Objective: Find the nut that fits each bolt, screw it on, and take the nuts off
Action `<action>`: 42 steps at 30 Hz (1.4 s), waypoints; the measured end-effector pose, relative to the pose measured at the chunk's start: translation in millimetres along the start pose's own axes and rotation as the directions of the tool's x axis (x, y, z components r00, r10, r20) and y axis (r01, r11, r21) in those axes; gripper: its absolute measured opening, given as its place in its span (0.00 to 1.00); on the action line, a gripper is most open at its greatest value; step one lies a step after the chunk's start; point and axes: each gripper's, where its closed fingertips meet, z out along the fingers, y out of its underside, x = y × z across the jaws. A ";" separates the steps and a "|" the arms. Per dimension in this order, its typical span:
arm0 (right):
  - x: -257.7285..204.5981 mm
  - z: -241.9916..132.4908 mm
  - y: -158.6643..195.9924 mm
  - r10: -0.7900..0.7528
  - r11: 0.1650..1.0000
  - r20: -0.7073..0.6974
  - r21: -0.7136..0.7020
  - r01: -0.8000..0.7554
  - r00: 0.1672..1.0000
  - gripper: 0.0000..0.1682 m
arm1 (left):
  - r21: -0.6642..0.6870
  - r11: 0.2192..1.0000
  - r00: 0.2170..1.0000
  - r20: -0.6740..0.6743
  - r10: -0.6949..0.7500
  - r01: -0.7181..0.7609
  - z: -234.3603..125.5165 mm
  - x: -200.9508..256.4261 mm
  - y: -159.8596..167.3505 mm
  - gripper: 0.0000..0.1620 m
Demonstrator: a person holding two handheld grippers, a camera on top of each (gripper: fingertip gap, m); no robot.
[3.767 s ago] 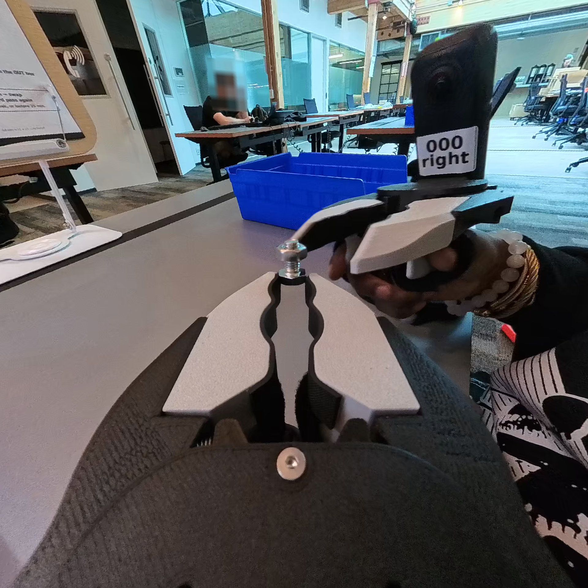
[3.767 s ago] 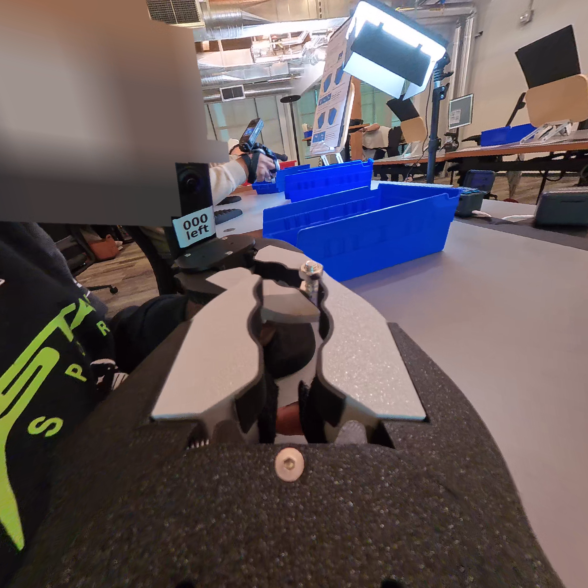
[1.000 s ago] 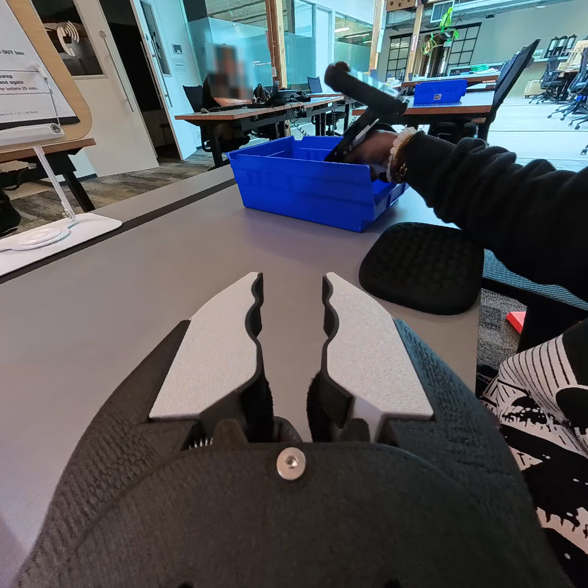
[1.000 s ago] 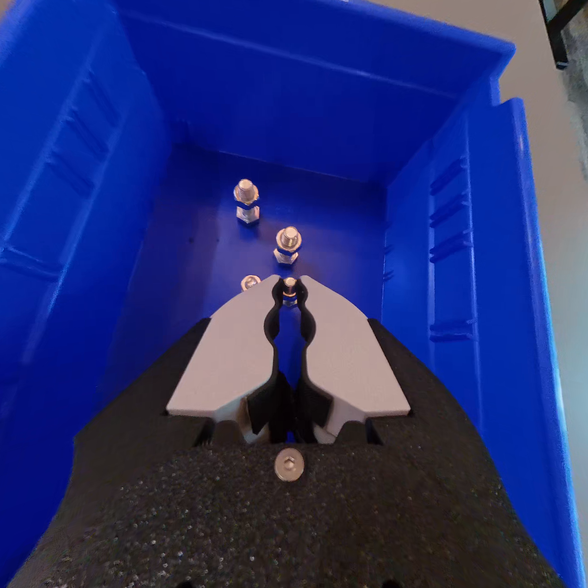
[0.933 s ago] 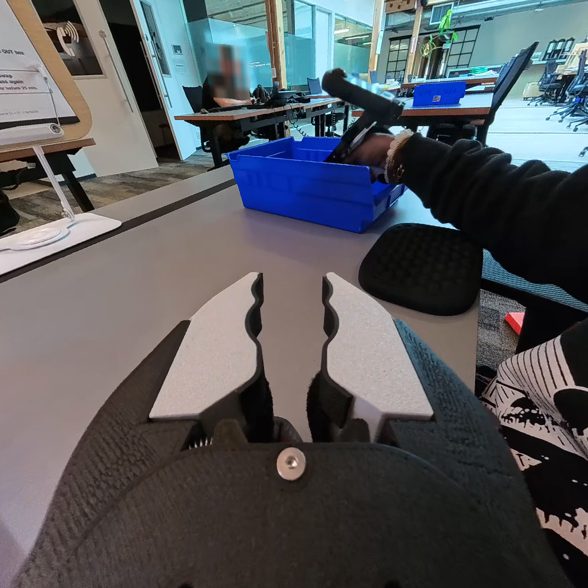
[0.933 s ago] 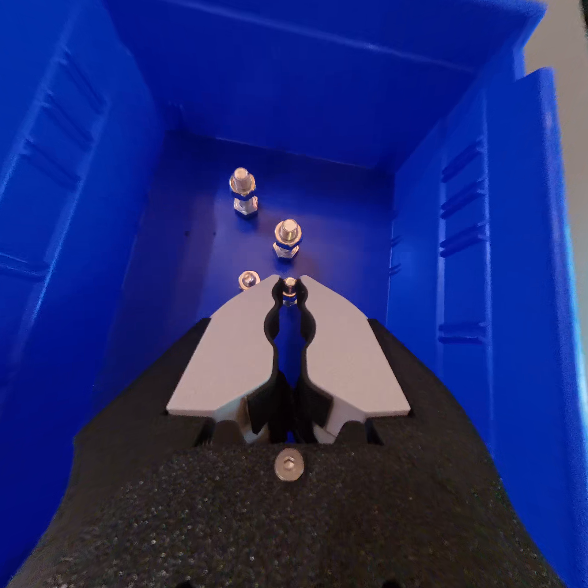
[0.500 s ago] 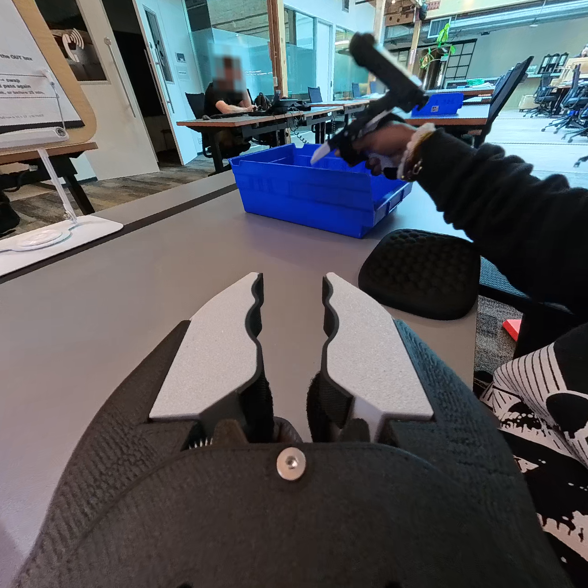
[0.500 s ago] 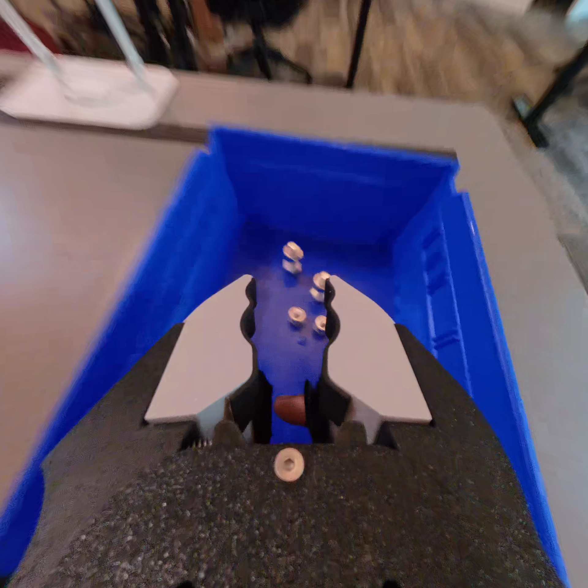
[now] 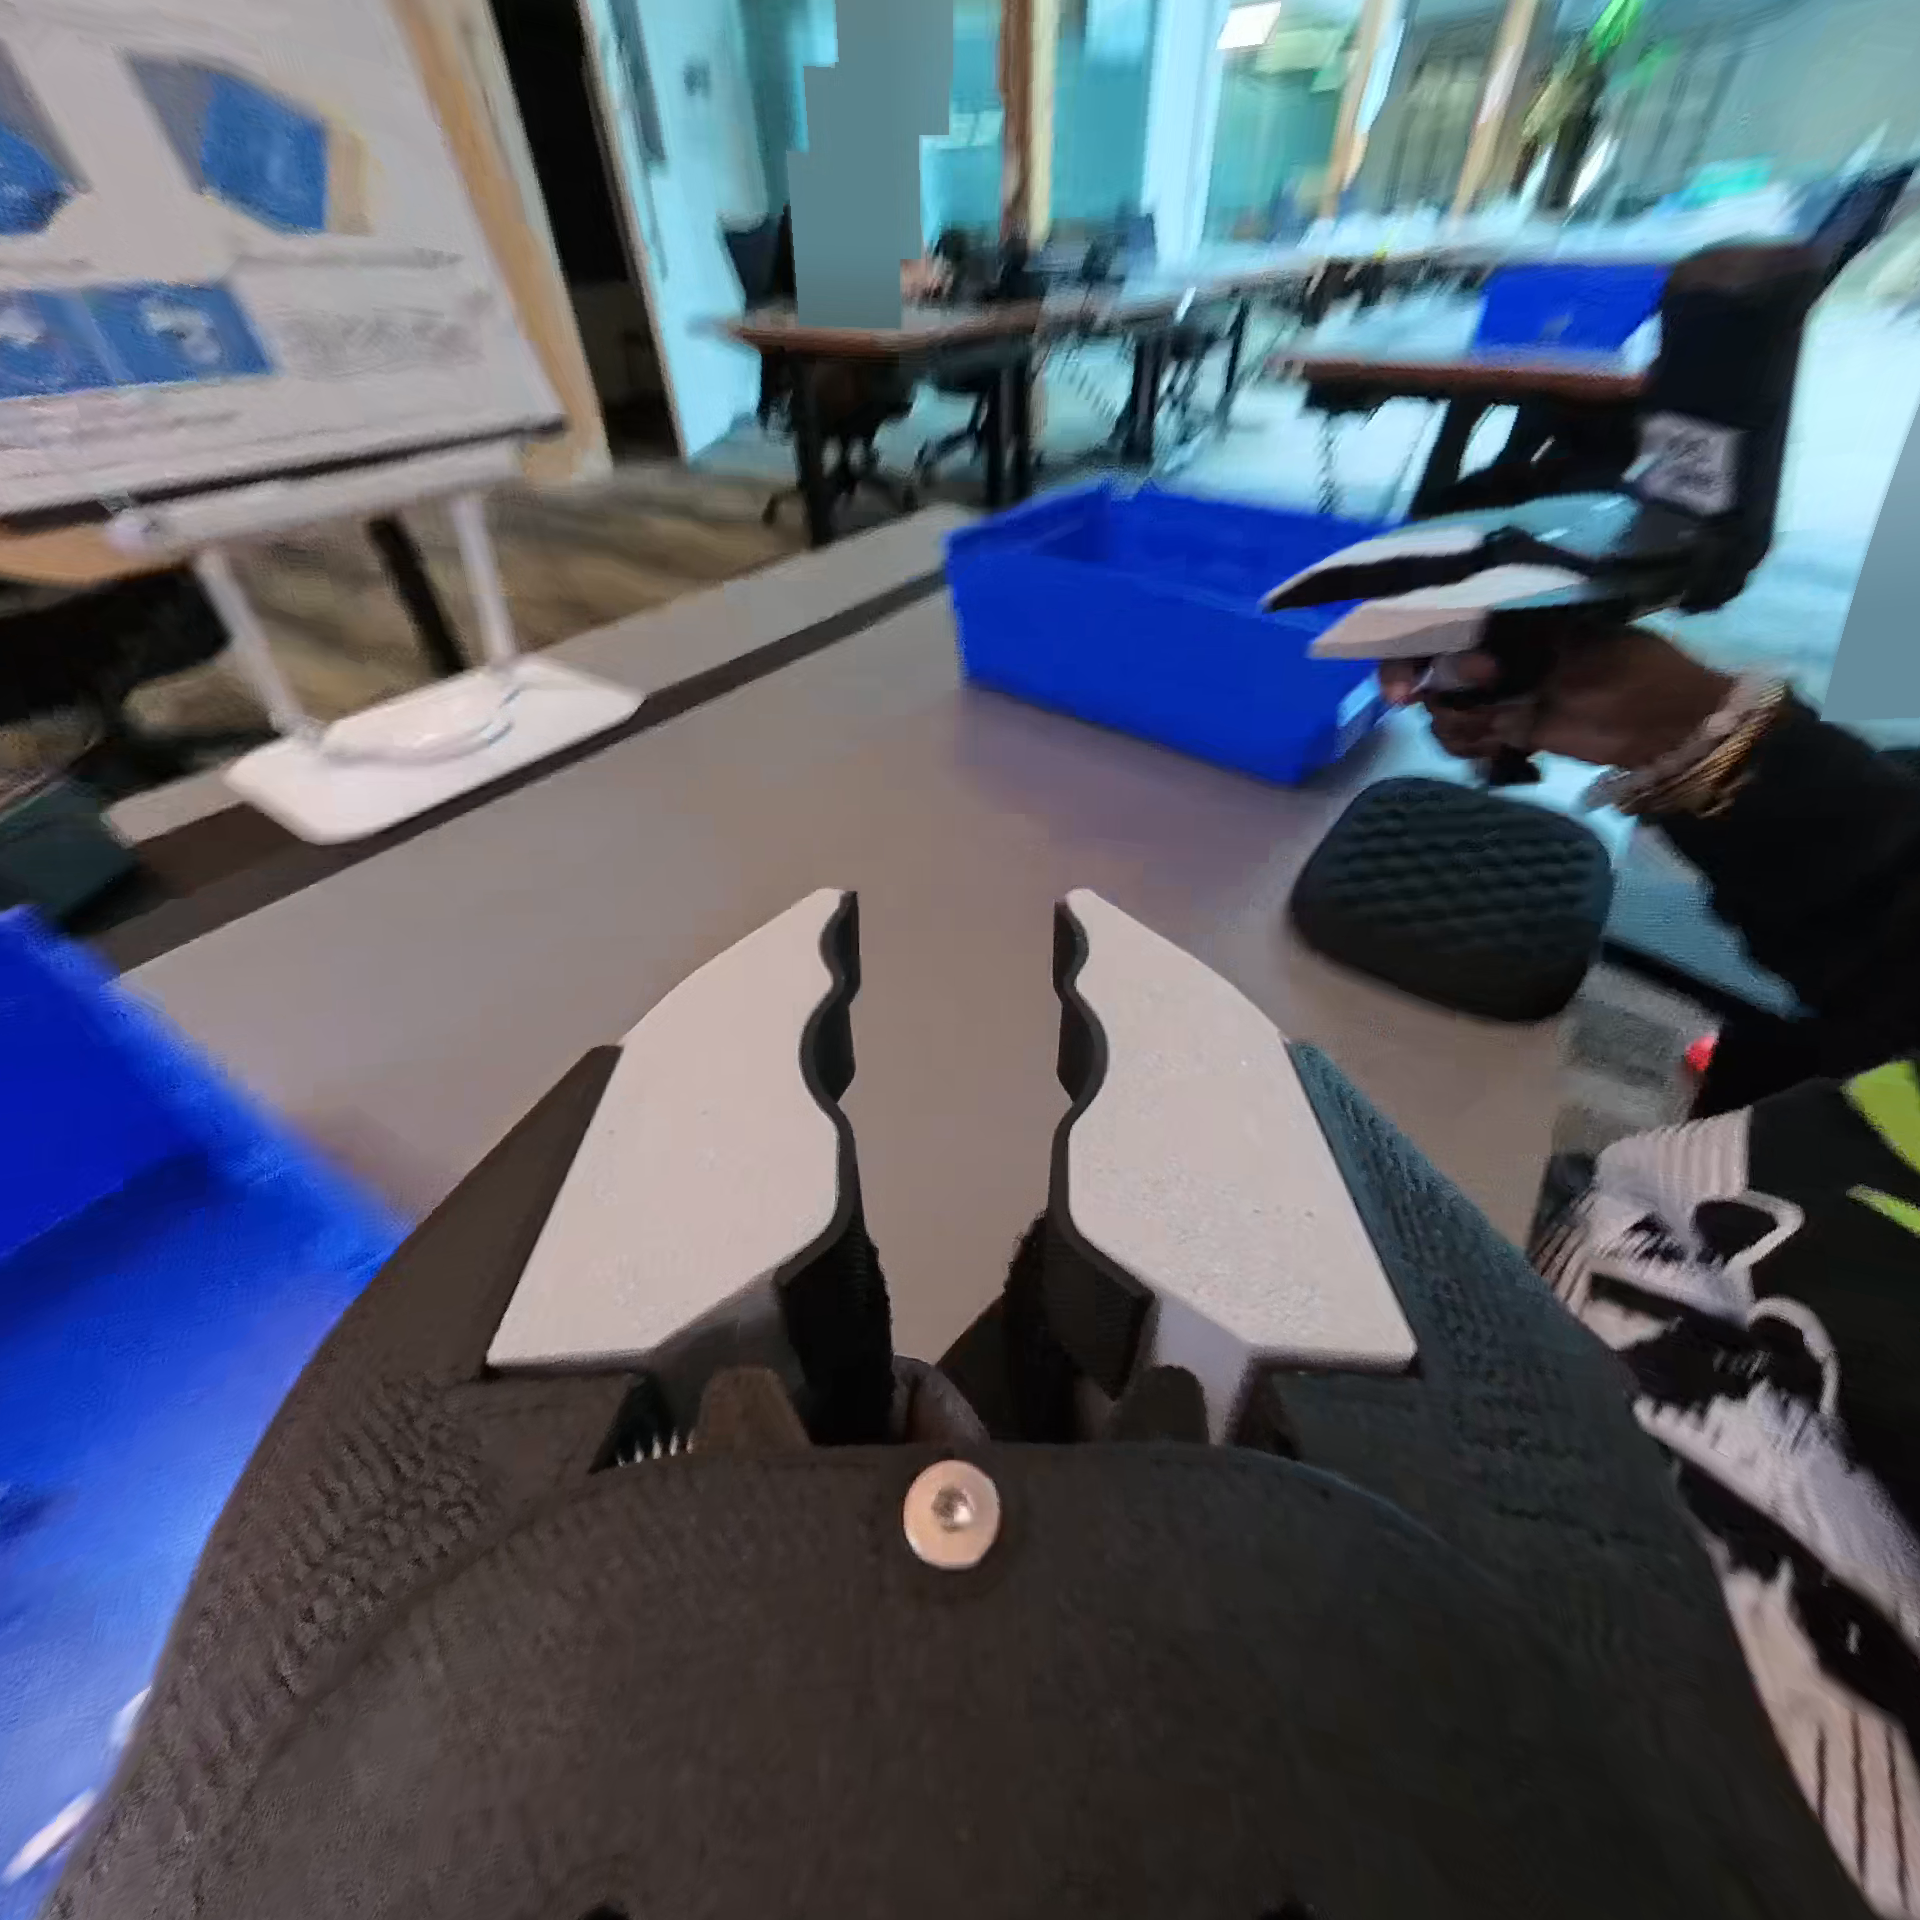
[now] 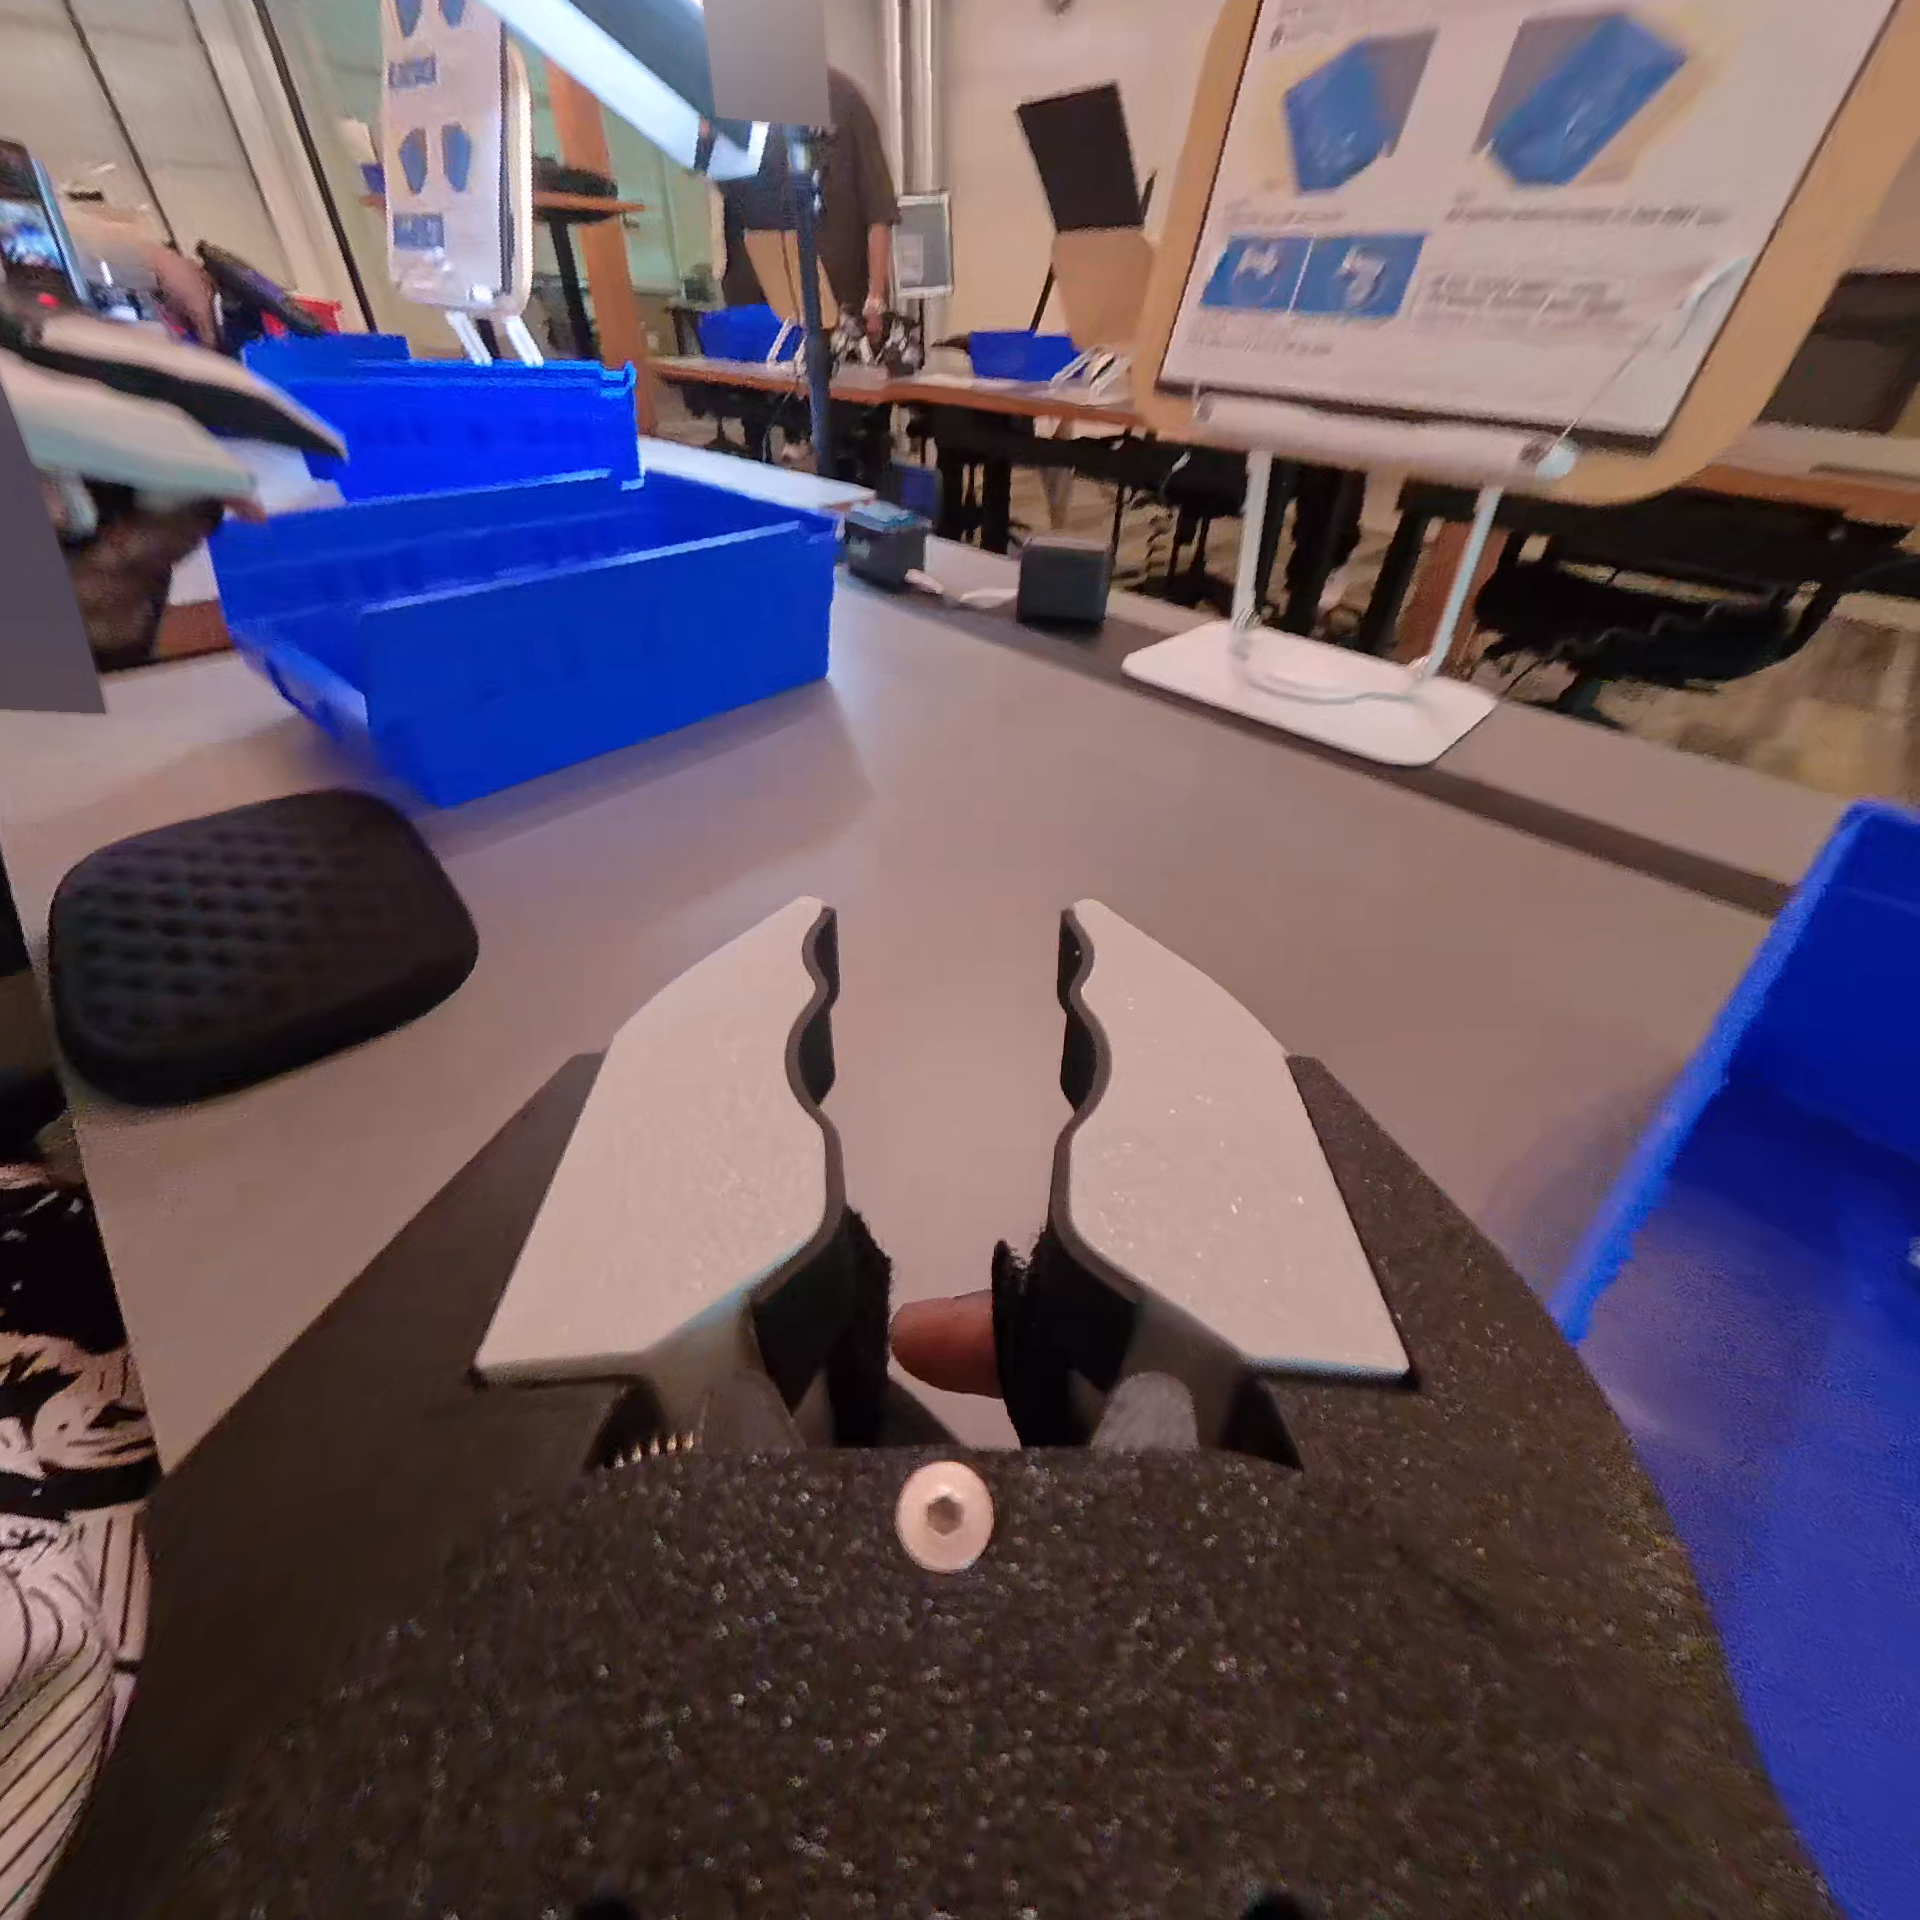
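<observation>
Left tongs (image 9: 956, 914): spread, nothing between them, held low over the bare grey desk (image 9: 665, 894).
Right tongs (image 10: 940, 920): spread and empty, level above the desk; in the left wrist view they hang in the air by the far blue bin (image 9: 1143, 613).
Bolts and nuts: not visible in either view.
Desk: a black mesh pad (image 10: 249, 935) near its edge, a second blue bin (image 10: 1787, 1195) close by.
Room: open office, sign stand (image 10: 1309, 686) behind.

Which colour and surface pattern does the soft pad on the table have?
The pad is black with a dimpled mesh texture, clearest in the right wrist view.
</observation>
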 end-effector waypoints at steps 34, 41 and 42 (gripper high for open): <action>1.1 10.2 36.4 0.083 0.996 -0.033 -0.039 -0.085 0.996 0.24 | -0.501 0.768 0.832 0.550 -0.074 0.399 -34.1 -240.2 112.9 0.07; -0.7 12.5 39.9 0.070 0.996 -0.031 -0.062 -0.071 0.997 0.24 | -0.397 0.911 0.957 0.289 0.010 0.110 -3.6 -112.9 25.2 0.07; -1.1 12.7 40.4 0.066 0.996 -0.031 -0.064 -0.068 0.997 0.24 | -0.418 0.906 0.967 0.251 0.042 0.069 3.4 -93.7 25.1 0.07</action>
